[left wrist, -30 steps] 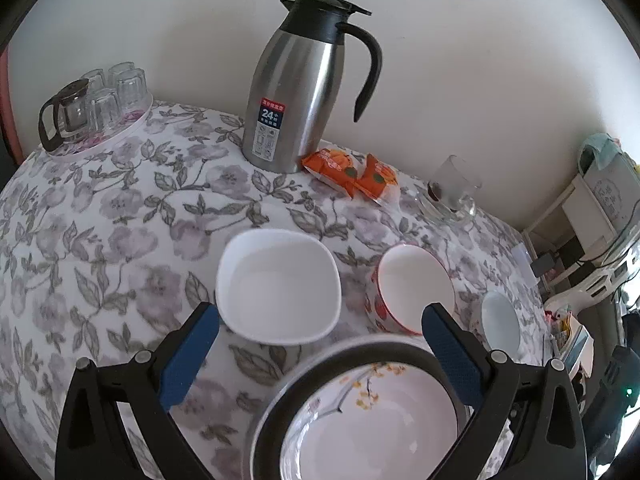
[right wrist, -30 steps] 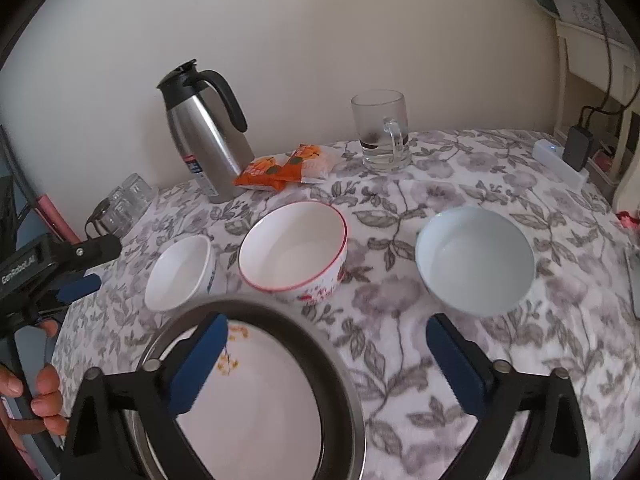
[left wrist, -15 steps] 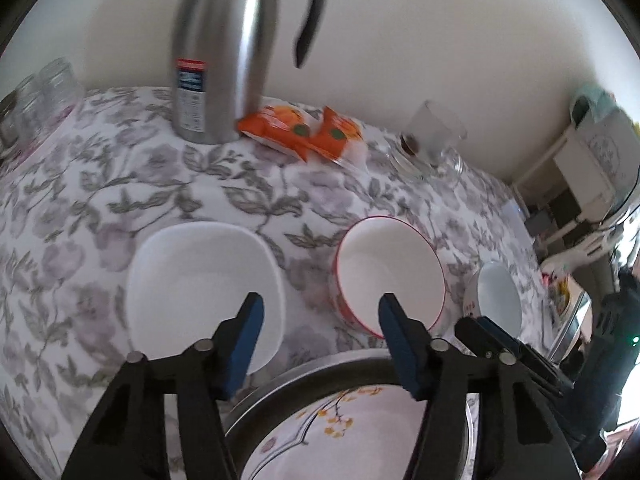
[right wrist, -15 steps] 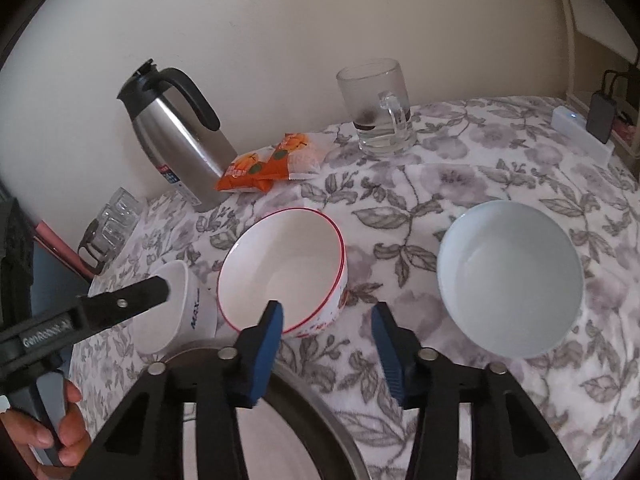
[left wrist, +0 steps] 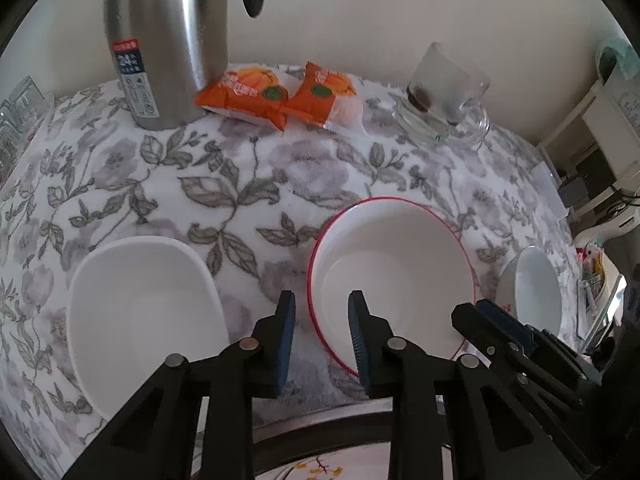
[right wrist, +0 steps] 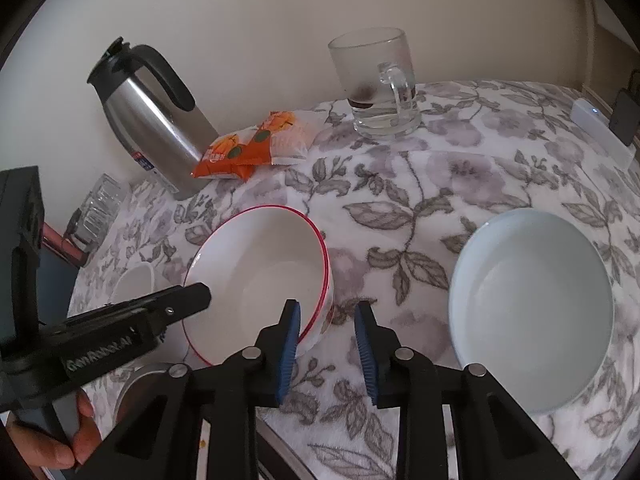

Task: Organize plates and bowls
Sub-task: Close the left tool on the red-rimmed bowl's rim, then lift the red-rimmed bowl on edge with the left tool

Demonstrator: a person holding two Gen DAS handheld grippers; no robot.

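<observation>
The red-rimmed bowl is being approached from both sides at the middle of the bench. Its near-left rim is being straddled by the left claw, one pad outside the wall and one over the hollow; the opposite rim is being straddled by the right claw. Both claws are being narrowed around the rim, and no pad is yet being seen pressed on it.

The bowl is being judged as glazed ceramic: stiff, fairly heavy, slippery and easily chipped. A hold on the thin rim, with one pad inside and one outside, is being judged the best grip, and two opposed holds should keep it from being tipped.

A white squarish bowl is being left just beside it on the left, and a pale blue bowl is being left apart on the right. A metal-rimmed plate with a flower print is being partly hidden beneath the claws. Further back, a steel flask, orange snack packets and a glass mug are being kept well clear, so nothing is being seen in the way of a lift.
</observation>
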